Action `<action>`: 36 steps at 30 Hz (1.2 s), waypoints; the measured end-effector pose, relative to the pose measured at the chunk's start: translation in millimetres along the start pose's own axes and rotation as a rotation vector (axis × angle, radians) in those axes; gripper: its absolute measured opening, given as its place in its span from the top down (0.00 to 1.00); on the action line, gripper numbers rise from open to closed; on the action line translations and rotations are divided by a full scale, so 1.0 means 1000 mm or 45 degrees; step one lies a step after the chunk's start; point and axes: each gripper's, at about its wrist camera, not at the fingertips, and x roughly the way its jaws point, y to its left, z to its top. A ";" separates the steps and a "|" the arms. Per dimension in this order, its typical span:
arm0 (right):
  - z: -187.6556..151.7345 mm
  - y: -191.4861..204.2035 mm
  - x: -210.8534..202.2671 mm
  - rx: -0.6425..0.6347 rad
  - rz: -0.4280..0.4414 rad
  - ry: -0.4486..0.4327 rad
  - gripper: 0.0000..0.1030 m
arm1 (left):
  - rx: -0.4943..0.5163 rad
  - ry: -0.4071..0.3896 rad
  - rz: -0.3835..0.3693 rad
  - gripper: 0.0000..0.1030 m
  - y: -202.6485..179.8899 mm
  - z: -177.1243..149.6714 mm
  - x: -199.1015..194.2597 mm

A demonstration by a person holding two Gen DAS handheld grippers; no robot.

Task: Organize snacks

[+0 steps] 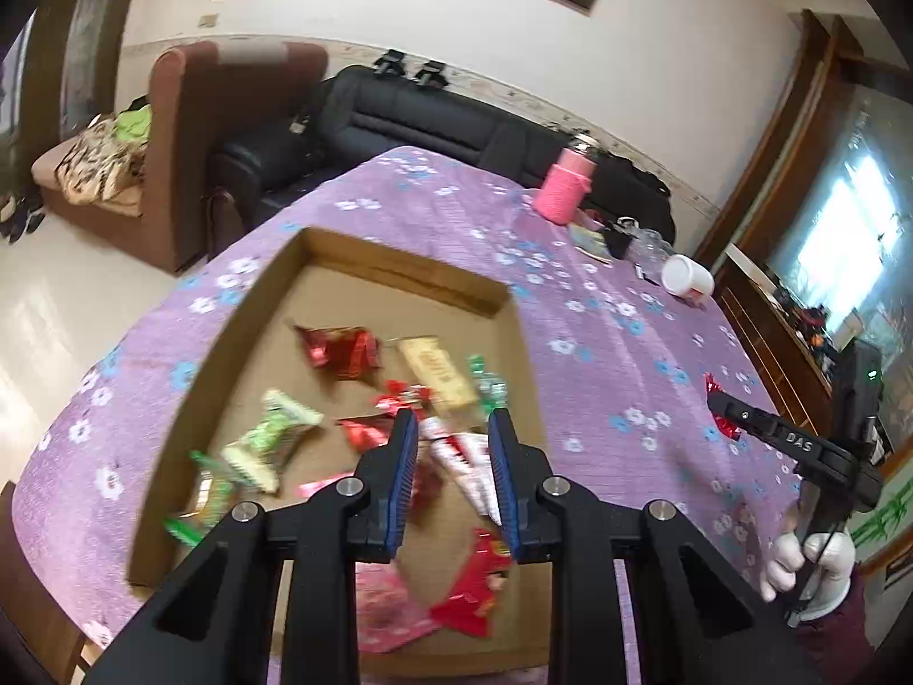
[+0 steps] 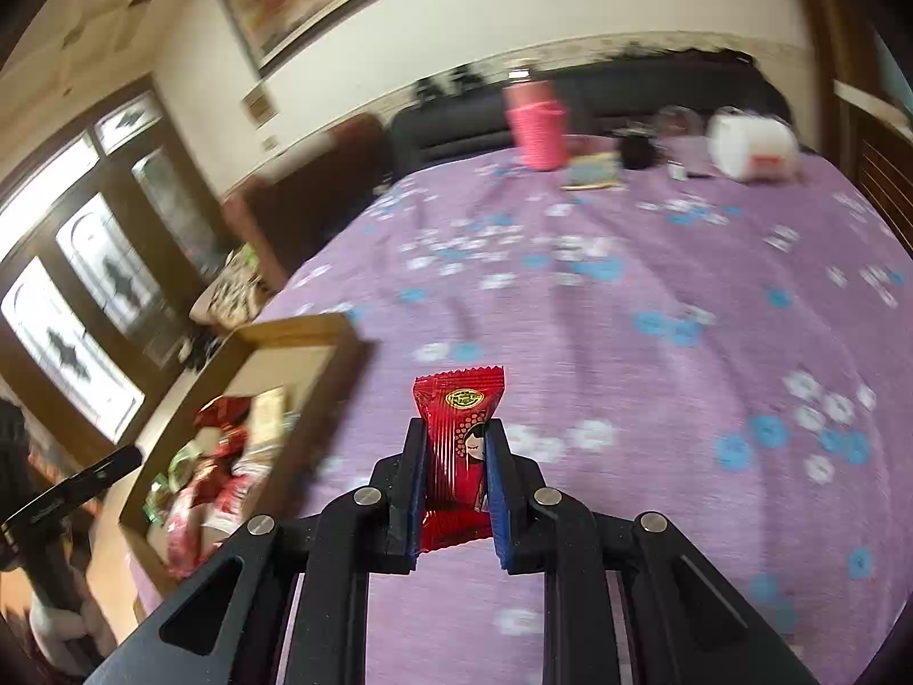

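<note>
Left wrist view: the left gripper (image 1: 451,428) hangs over the cardboard box (image 1: 245,308), its fingers nearly together on nothing, loose snacks (image 1: 342,348) below; the right gripper (image 1: 720,408) sits at three o'clock over the purple tablecloth (image 1: 599,342).

Right wrist view: the right gripper (image 2: 455,456) pinches an upright red candy packet (image 2: 459,439); the box (image 2: 319,331) lies at nine o'clock; the slick wrapper, pinched only by its edges, could slip out short of the box.
</note>
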 end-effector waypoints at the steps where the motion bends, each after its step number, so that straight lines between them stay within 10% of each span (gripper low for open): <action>1: 0.001 0.013 0.005 -0.029 0.018 0.014 0.80 | -0.013 0.002 0.003 0.77 0.006 -0.001 0.000; 12: -0.007 0.130 0.081 -0.207 0.230 0.268 0.80 | -0.139 -0.092 -0.019 0.26 0.045 -0.006 -0.029; 21: -0.040 0.202 0.117 -0.296 0.427 0.407 0.79 | -0.194 -0.241 0.078 0.20 0.081 -0.006 -0.070; 27: -0.048 0.228 0.150 -0.385 0.310 0.433 0.78 | -0.197 -0.247 0.094 0.18 0.086 -0.011 -0.077; 36: -0.029 0.200 0.079 -0.344 0.296 0.182 0.50 | -0.156 -0.294 0.135 0.14 0.069 -0.011 -0.089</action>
